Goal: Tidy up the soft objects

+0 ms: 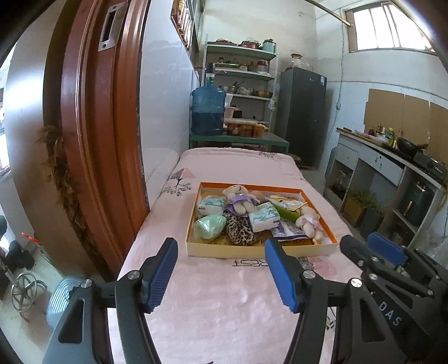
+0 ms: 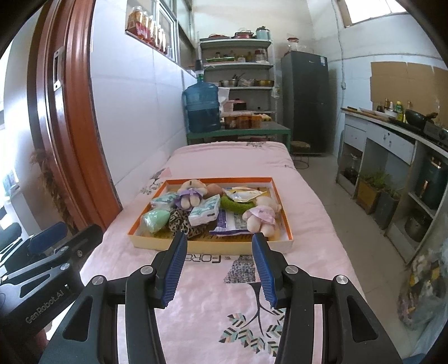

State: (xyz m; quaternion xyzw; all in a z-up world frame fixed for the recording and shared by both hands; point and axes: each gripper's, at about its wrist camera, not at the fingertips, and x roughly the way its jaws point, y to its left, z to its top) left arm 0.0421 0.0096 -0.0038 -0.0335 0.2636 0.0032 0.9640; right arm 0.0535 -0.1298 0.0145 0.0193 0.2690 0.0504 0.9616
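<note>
The room is lit evenly by daylight from a high window [image 1: 387, 25], which is blown out to white glare. Straight lines such as the door frame [image 1: 92, 140] are bent by strong fisheye distortion, and the corners are darkened. Only faint, soft shadows are cast.

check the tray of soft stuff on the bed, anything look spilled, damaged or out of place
Nothing is spilled or damaged. The tray sits flat on the pink bedspread, everything inside its rim. The contents are just jumbled: the tissue pack lies over the leopard-print cloth, and the pink-dressed plush doll rests on a purple packet. Both claws are open and empty.
</note>
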